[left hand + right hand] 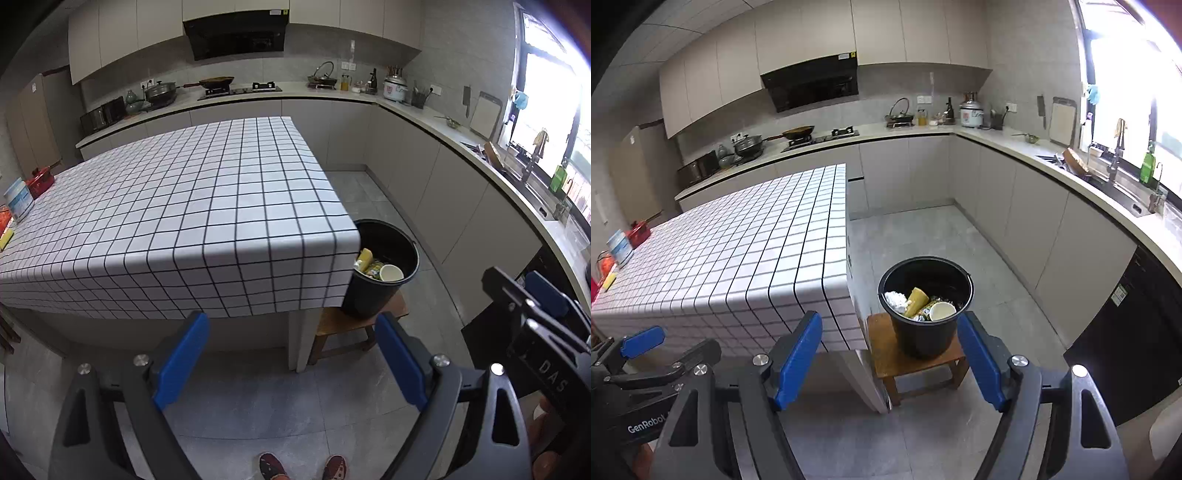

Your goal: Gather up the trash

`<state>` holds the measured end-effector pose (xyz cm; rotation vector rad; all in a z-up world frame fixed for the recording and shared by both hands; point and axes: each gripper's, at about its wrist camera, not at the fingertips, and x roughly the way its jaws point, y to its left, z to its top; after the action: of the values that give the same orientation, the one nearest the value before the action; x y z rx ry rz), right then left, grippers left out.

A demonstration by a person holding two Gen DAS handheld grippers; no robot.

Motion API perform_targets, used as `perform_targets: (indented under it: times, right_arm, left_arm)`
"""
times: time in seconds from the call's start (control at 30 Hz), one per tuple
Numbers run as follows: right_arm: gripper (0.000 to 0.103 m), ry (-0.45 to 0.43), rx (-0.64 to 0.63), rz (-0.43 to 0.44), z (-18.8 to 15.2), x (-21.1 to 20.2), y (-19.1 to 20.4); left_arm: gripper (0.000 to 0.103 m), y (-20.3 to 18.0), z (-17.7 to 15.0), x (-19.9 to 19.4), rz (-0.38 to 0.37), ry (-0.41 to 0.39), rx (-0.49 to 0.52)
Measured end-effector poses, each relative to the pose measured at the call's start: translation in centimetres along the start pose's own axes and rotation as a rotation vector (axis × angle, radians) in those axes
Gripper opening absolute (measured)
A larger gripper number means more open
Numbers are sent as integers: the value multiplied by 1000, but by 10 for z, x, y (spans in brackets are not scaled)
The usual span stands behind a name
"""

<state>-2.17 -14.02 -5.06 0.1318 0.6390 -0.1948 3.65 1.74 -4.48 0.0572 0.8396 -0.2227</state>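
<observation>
Standing back from the table (177,206), both sets of fingers gape wide and hold nothing. The trash (923,301) already lies in the black bucket (923,332) on the stool (912,363), lower centre of the right wrist view, nearer the right gripper (890,360) than the left gripper (291,360); no trash shows on the cloth.

White letters "GenRobot" stand on the dark plastic body of the left gripper (642,341), seen at the lower left edge of the right wrist view, just left of the checked white tablecloth's (738,266) hanging front. In the left wrist view, the letters "DAS" run sideways on the black body of the right gripper (543,291). Stickers on the black range hood (812,86) are too small to read.
</observation>
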Motion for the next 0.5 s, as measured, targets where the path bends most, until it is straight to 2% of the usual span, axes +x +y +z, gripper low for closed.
perform_targets:
  times: [0.3, 0.5]
  right_arm:
    - [78, 4, -14, 38, -7, -20, -46]
    - [78, 1, -11, 57, -8, -21, -63]
  left_arm:
    - [92, -48, -12, -17, -11, -22, -10]
    - [92, -62, -15, -22, -1, -28, -19]
